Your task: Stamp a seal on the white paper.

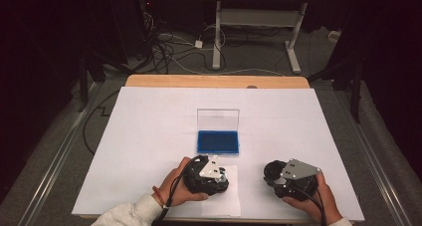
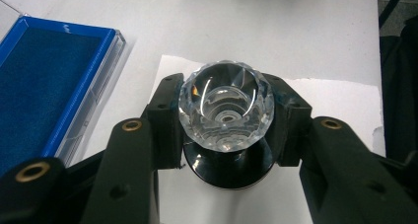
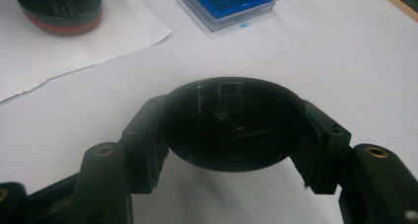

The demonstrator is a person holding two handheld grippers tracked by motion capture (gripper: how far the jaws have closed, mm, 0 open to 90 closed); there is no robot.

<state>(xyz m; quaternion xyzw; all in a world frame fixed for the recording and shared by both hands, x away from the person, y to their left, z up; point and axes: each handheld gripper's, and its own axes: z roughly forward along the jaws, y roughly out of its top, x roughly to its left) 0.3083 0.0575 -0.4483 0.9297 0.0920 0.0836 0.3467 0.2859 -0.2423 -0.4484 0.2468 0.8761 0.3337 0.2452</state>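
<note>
My left gripper is shut on a clear faceted crystal piece, its pads pressing both sides. Right under the crystal is a round black base over a white paper sheet; I cannot tell whether the two touch. My right gripper is shut on a round black cap, hollow side up, held just above the table. In the high view the left gripper is at the front centre over the paper, and the right gripper sits to its right.
A flat case with blue foam lining and an upright clear lid stands mid-table, just beyond the left gripper. A black disc with a reddish band rests on the paper in the right gripper view. White board covers the tabletop.
</note>
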